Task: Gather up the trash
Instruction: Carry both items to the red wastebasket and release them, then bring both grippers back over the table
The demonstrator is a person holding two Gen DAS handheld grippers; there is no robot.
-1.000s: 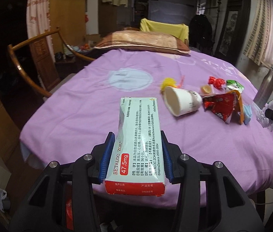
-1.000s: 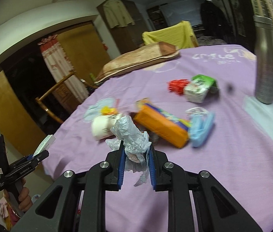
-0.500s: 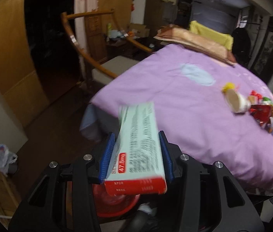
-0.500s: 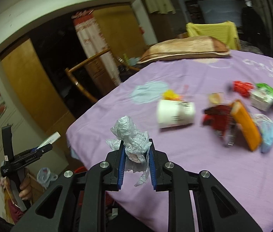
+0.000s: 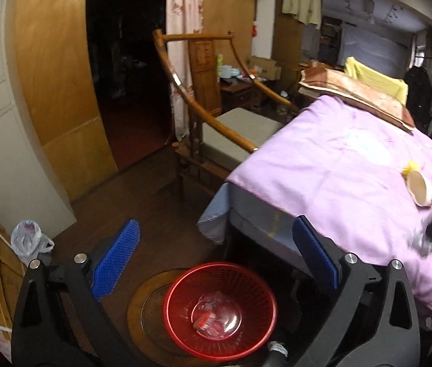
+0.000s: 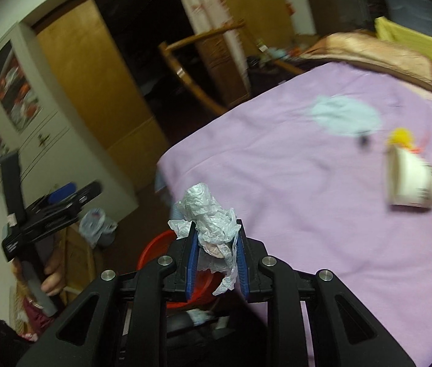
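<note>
Left gripper [image 5: 214, 255] fingers spread apart above the red basket [image 5: 220, 307]. Right gripper [image 6: 216, 246] clamps crumpled plastic [image 6: 206, 217]; basket at seven o'clock. Released early, the light plastic could miss the basket.

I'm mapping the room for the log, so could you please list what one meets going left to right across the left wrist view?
White plastic bag → red basket → wooden armchair → paper cup
</note>
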